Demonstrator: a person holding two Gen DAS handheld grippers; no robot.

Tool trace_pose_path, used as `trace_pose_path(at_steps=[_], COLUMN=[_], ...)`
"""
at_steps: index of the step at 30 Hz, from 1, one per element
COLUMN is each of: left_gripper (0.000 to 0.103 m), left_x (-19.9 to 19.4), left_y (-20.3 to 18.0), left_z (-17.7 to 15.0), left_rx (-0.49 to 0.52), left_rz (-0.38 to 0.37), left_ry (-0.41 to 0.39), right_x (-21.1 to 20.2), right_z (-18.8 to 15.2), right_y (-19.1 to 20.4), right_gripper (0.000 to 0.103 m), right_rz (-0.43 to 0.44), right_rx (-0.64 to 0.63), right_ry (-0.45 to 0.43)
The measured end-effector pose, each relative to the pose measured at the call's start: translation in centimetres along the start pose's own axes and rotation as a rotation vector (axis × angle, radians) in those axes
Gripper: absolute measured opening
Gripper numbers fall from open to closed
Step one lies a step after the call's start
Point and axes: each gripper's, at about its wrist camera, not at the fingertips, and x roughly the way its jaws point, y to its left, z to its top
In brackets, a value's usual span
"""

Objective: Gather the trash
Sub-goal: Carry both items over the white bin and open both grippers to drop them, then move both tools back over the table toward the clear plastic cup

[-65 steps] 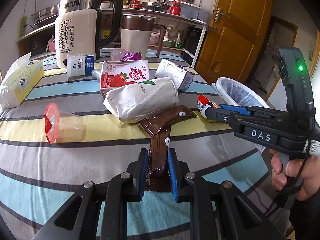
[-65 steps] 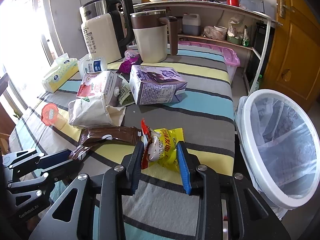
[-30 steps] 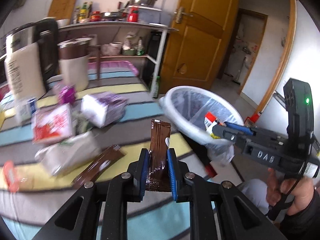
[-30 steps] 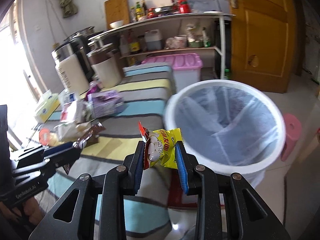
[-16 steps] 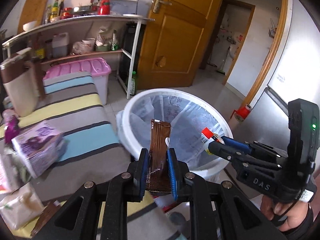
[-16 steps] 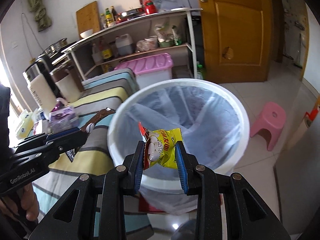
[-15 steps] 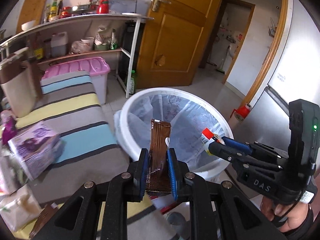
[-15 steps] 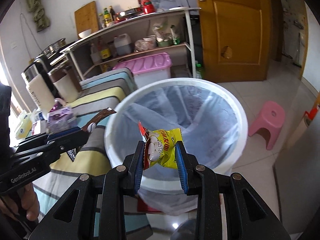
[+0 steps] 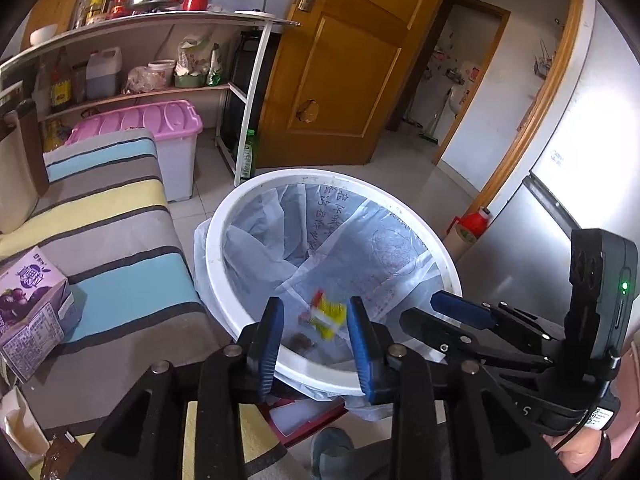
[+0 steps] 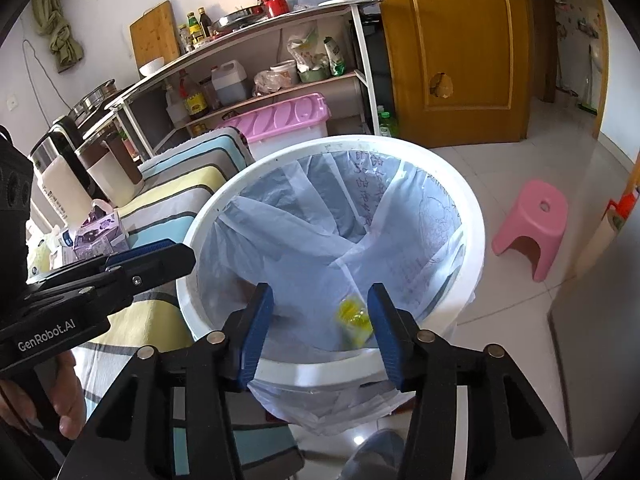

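Note:
A white bin (image 9: 216, 240) (image 10: 476, 216) with a thin plastic liner stands beside the striped table, below both grippers. My left gripper (image 9: 316, 344) hangs over its near rim; its jaws are opening and nothing is between the pads. A blurred brown wrapper (image 9: 302, 340) lies deep in the liner. My right gripper (image 10: 320, 332) is also over the bin, jaws opening and empty. A yellow snack packet (image 10: 352, 316) (image 9: 328, 314) is blurred in mid-fall inside the bin. Each gripper shows in the other's view: the right gripper (image 9: 424, 312) and the left gripper (image 10: 176, 254).
The striped table (image 9: 120, 248) on the left carries a purple carton (image 9: 28, 312) and a kettle (image 10: 60, 184). A pink storage box (image 9: 160, 124) sits under a shelf behind it. A pink stool (image 10: 532, 220) and a red bottle (image 9: 472, 224) stand on the tiled floor.
Both grippers swung from the table to above the bin, then their jaws parted. The brown wrapper left the left gripper and the yellow packet left the right one, both dropping into the bin.

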Motion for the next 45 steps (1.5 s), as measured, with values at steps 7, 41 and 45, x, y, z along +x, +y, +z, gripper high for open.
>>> trace_pose_path(at_steps=[7,41,45], left_gripper=[0.033,0.033,0.034], left_x=[-2.2,-17.7,-19.0], left_y=[0.3,8.6,10.2], left_z=[-0.4,-10.8,-11.4], left_rx=[-0.009,-0.121,-0.157], left_rz=[0.011,0.333,0.373], left_ry=[-0.044,-0.163,-0.18], right_x=[-1.7,-5.0,-4.6], right_z=[-0.2,-4.8,-4.9], right_y=[1.0,15.5,16.5], right_gripper=[0.05,0.057,0.057], right_rz=[0.01,0.255,0.273], right_rx=[-0.013,-0.242,-0.262], right_ry=[-0.029,-0.018,-0.008])
